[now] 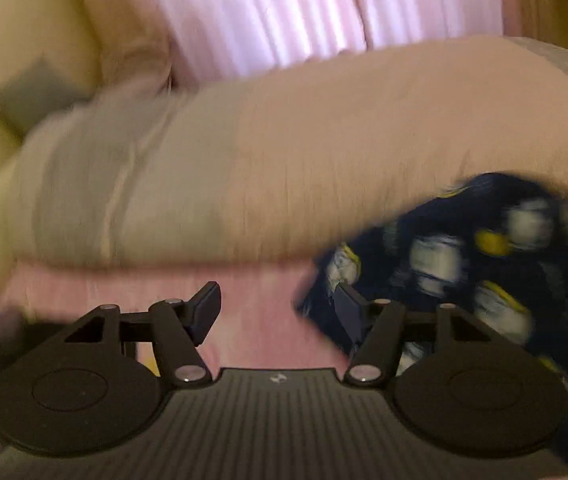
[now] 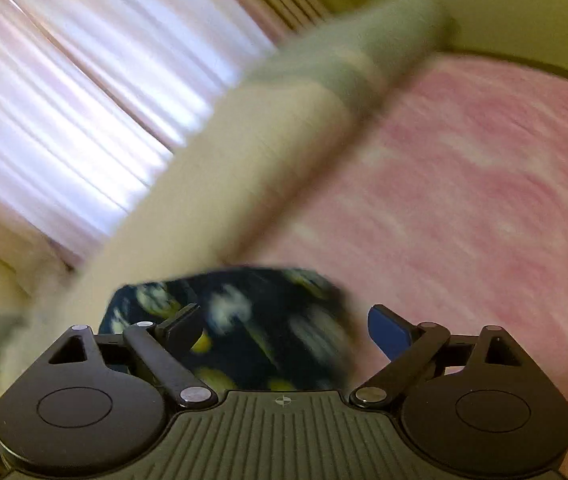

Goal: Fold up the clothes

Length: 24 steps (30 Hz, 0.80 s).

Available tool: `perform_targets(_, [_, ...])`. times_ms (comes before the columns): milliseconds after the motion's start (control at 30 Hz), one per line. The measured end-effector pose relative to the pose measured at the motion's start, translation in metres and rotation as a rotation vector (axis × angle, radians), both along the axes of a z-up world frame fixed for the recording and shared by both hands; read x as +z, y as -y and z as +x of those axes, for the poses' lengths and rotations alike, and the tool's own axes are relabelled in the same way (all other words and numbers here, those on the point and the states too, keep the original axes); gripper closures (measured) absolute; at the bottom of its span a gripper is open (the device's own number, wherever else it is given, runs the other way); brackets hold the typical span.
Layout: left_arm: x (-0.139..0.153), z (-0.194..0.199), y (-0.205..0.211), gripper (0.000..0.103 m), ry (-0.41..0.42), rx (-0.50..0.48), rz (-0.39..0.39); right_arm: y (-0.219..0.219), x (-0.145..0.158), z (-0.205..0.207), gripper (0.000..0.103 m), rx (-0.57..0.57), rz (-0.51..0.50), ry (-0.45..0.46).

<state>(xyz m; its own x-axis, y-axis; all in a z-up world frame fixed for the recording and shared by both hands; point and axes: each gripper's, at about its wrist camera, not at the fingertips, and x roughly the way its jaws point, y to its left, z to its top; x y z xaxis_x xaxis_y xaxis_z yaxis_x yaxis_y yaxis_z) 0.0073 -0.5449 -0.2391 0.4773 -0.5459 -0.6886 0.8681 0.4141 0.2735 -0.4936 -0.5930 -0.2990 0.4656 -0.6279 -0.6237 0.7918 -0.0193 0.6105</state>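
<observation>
A pink bed [image 2: 463,184] carries a long beige-grey pillow [image 1: 284,160] and patterned navy garment [image 1: 463,256]

Readable text: I find none in either wrist view.
Left gripper [image 1: 278,308] body: only a small crosshair mark, no letters.
Right gripper [image 2: 284,330] body: the same crosshair mark.
Dark patterned garment [image 2: 268,320]: its print is too blurred for me to read.
</observation>
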Motion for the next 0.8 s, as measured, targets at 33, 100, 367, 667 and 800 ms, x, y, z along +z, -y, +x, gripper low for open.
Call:
perform_targets(33, [-0.010, 0.001, -0.013, 0.042, -0.031, 0.016, 0.012, -0.013, -0.017, -0.008, 0.011, 0.001, 0.062, -0.008])
perform_targets(100, [-0.033, 0.001, -0.045, 0.042, -0.119, 0.055, 0.055, -0.042, -0.053, -0.025, 0.011, -0.001, 0.193, -0.005])
perform_targets(367, [-0.090, 0.001, -0.164, 0.043, -0.424, 0.295, 0.114, -0.115, -0.135, -0.032, 0.028, -0.104, 0.350, 0.375])
perform_targets(667, [-0.072, 0.037, -0.221, 0.043, -0.432, 0.474, 0.025, -0.118, -0.093, -0.074, 0.100, -0.244, 0.240, 0.355])
perform_targets(800, [-0.075, 0.050, -0.245, 0.040, -0.440, 0.523, 0.006, -0.133, -0.060, -0.153, 0.100, -0.337, 0.188, 0.169])
